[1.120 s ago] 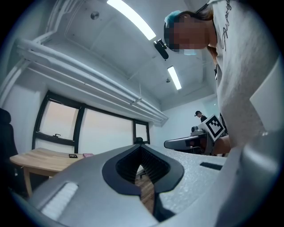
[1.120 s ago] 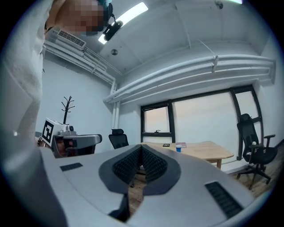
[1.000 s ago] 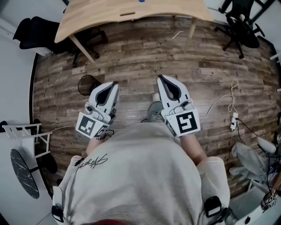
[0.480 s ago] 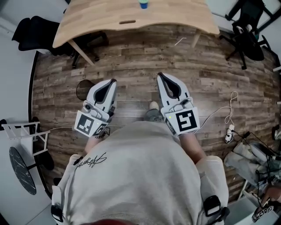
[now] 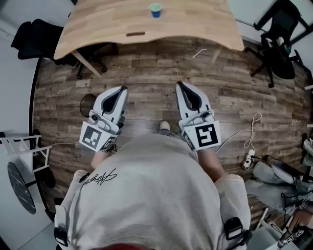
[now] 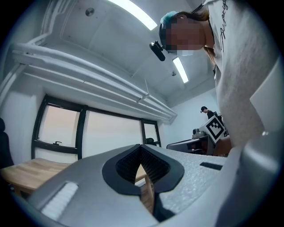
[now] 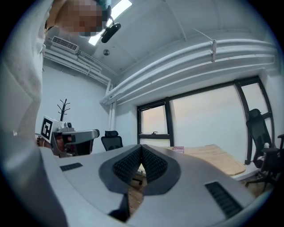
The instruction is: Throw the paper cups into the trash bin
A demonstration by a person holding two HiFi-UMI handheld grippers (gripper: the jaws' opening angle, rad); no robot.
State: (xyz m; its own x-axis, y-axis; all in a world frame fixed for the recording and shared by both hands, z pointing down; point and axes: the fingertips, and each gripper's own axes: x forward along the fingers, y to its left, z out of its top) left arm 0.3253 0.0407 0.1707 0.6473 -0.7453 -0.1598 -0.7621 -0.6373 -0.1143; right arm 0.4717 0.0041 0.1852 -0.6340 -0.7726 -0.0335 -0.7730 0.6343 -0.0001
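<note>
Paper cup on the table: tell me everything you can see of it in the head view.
The paper cup is small, with a blue wall and a pale green rim or inside. It stands upright, mouth up, alone on the light wooden table, about midway across its width. Only the tabletop touches it. Any contents are too small to tell.
</note>
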